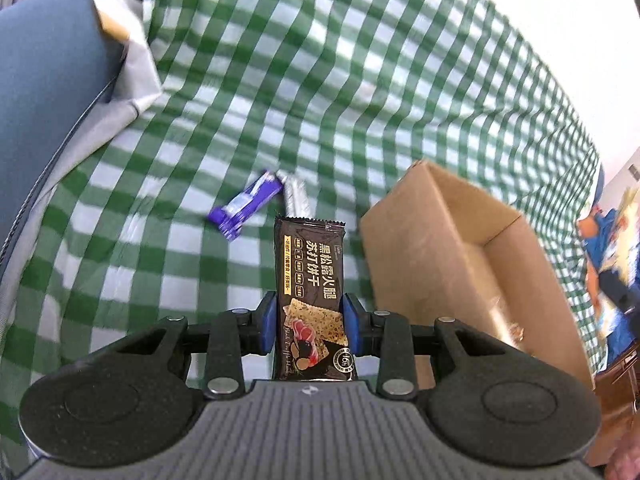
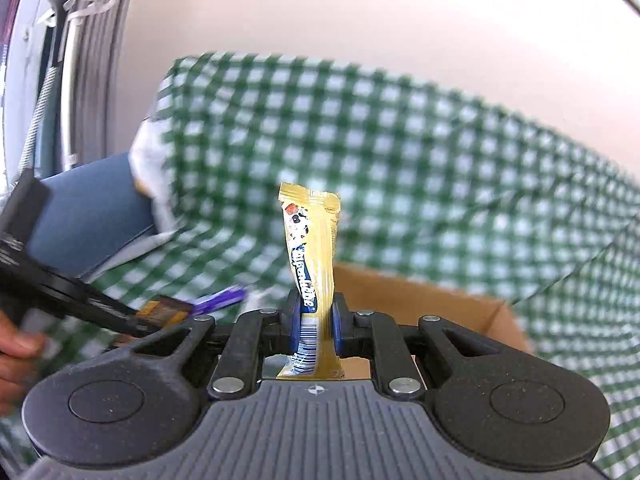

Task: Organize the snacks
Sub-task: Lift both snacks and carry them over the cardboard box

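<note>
My left gripper [image 1: 310,320] is shut on a dark brown cracker packet [image 1: 310,276], which stands up between the blue pads above the green checked cloth [image 1: 320,80]. Beyond it a purple snack bar [image 1: 244,210] and a silver packet [image 1: 295,196] lie on the cloth. An open cardboard box [image 1: 472,264] sits to the right. My right gripper [image 2: 316,320] is shut on a yellow snack sachet [image 2: 314,248], held upright over the box [image 2: 420,304]. At the left of the right wrist view I see the left gripper [image 2: 80,300] with its brown packet [image 2: 160,308], and the purple bar [image 2: 220,298].
A blue seat cushion [image 1: 48,92] and grey-white fabric [image 1: 136,76] lie left of the cloth. A pale wall [image 2: 360,20] rises behind the table. A hand [image 2: 16,356] shows at the left edge of the right wrist view. Colourful items [image 1: 612,248] sit far right.
</note>
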Demonstrator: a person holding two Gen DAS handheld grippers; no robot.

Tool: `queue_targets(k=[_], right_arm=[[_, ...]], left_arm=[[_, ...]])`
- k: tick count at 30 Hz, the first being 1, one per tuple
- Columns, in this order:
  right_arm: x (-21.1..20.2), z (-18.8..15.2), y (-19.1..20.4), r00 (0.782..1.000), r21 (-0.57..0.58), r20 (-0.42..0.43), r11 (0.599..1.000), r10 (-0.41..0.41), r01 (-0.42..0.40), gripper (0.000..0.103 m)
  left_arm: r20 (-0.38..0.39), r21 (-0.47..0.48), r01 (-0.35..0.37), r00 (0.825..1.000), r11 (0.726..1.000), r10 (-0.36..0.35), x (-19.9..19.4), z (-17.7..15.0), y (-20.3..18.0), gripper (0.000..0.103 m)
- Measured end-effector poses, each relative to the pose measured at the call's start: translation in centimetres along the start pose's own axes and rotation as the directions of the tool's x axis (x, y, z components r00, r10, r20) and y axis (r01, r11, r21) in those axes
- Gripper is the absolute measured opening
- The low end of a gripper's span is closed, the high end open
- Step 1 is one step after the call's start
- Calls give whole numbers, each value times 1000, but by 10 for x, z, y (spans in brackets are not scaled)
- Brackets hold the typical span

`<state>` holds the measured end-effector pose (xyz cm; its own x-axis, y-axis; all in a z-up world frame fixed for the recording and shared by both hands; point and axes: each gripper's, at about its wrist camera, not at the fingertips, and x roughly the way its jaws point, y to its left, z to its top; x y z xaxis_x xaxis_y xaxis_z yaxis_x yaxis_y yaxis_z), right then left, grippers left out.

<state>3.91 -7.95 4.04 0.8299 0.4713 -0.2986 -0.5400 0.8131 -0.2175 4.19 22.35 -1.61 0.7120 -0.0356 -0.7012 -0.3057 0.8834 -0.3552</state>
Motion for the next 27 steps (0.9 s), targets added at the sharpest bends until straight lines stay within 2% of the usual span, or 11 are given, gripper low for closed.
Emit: queue_targets(k=[2, 5, 14, 16, 20, 23, 27], right_arm=[[4, -12, -14, 999, 33, -4, 999, -34, 34, 16], [13, -30, -24, 995, 42, -80, 997, -63, 67, 16], [7, -45, -42, 988, -43, -71, 990, -140, 138, 16], [2, -48, -51, 984, -44, -69, 986, -164, 161, 16], [-2, -53, -71, 974, -9, -83, 977, -212, 212, 16], [-3, -55, -83, 966, 19, -96, 970, -241, 244, 16], [-3, -59, -93, 955, 46, -115, 959, -274, 281, 16]], left_arm=[[19, 7, 14, 1000, 1000, -14, -1, 0, -6, 37], [46, 20, 31, 998, 999, -32, 1, 2, -14, 37], [141, 68, 102, 984, 992, -111, 4, 1, -46, 37], [170, 79, 136, 974, 988, -147, 3, 0, -53, 37], [227, 102, 219, 945, 970, -237, 0, -2, -72, 37], [235, 124, 287, 921, 950, -309, 3, -7, -87, 37], [219, 183, 337, 902, 923, -373, 9, -17, -111, 37]])
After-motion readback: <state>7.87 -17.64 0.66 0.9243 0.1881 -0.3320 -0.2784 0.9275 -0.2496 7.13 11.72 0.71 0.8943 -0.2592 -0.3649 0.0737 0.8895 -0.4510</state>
